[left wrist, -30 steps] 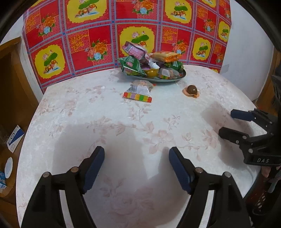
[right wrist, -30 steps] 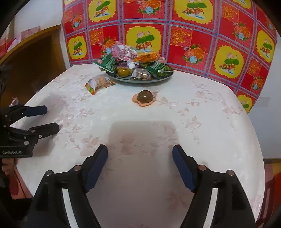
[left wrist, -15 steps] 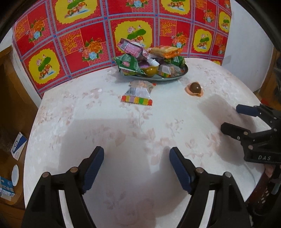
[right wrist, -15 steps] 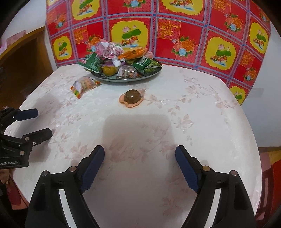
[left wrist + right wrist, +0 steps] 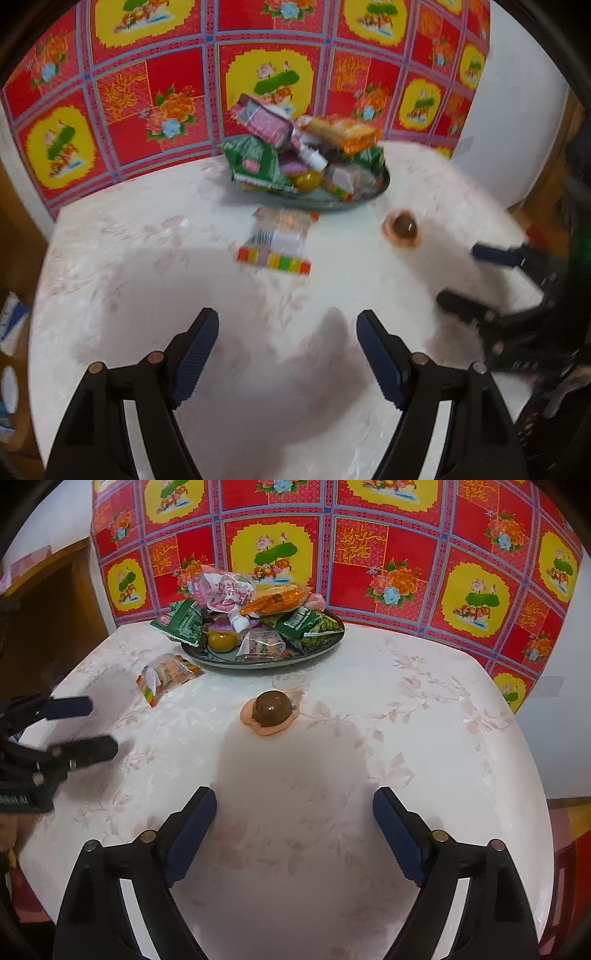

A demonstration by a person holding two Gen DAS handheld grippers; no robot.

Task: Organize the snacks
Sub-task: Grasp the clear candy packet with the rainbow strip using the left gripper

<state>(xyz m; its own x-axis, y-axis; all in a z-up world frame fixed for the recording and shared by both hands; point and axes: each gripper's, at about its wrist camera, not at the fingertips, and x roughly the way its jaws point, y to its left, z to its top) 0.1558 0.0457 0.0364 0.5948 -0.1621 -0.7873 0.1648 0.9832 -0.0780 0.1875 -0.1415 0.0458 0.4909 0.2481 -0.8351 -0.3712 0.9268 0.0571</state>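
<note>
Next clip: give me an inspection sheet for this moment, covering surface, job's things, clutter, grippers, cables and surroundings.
Surface: round table, pale floral cloth.
Job's things: plate heaped with snack packets at the far side; striped packet and brown jelly cup lie loose on the cloth, apart from the plate.
Clutter: nothing seen on the table.
Grippers: left gripper open, nothing between its fingers; right gripper opening, nothing between its fingers.
Cables: nothing seen.
Surroundings: red and yellow flowered sheet behind the table; wooden shelf to one side.
</note>
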